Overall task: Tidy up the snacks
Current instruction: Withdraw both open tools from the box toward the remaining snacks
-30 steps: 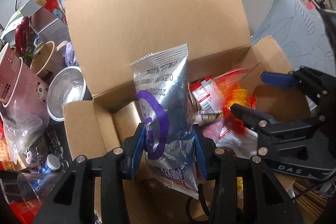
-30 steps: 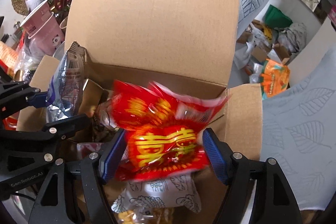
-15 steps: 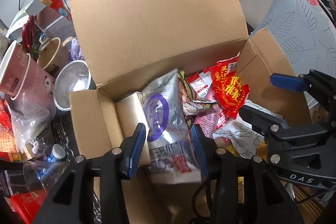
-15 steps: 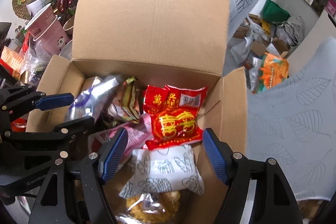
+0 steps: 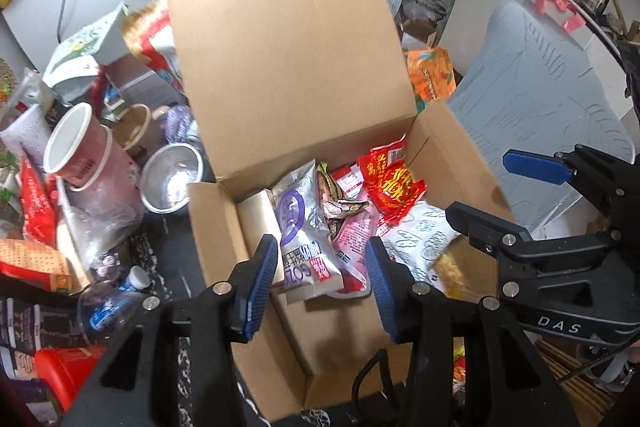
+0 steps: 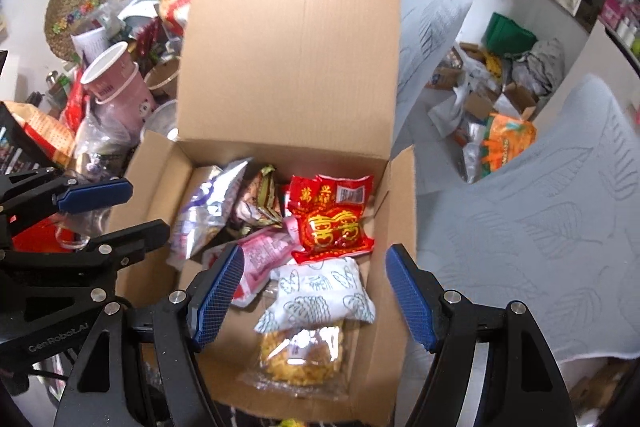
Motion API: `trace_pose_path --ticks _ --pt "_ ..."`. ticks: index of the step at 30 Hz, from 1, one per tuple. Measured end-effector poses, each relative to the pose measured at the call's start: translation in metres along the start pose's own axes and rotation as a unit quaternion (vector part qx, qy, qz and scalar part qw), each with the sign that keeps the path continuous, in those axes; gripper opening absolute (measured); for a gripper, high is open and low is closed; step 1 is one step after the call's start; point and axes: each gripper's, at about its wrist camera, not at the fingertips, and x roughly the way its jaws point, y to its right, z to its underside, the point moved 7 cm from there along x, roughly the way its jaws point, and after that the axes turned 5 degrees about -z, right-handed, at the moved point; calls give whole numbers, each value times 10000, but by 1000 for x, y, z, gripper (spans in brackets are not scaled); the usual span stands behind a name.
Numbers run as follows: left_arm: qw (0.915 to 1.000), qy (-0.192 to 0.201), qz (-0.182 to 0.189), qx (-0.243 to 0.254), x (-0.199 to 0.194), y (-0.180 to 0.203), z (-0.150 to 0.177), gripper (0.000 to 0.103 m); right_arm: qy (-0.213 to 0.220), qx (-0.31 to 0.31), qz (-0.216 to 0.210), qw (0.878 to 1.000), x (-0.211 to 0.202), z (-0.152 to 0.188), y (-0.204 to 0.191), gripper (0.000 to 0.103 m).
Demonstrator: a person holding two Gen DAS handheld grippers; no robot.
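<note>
Snacks that were held a second ago now lie loose in the open brown cardboard box (image 6: 400,211). The silver foil snack bag with a purple ring (image 5: 302,227), which was pinched between the pads of the left gripper (image 5: 320,279) then, rests in the left part of the box, leaning against a small inner carton. The red and yellow snack packet (image 6: 334,227), held by the right gripper (image 6: 312,291) before, now lies flat near the back right of the box. Both grippers are released and empty, with the jaws standing apart, and both have risen above the box. In front of the red packet lies a white packet with line drawings (image 6: 320,295), and nearer still a clear bag of golden fried snacks (image 6: 300,355). A pink packet (image 6: 260,259) sits between the silver bag and the white one. The box lid stands upright behind. Left of the box, on the cluttered surface, stand stacked pink paper cups (image 5: 84,155) and a steel bowl (image 5: 172,179).
</note>
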Motion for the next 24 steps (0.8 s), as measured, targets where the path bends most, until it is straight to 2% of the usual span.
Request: trace_pose_path --ticks 12,24 --pt "9978 645 98 -107 -83 -6 15 45 492 -93 123 9987 -80 16 -25 74" --pt "9948 971 264 -140 -132 4 58 45 557 338 152 9978 -129 68 -39 74"
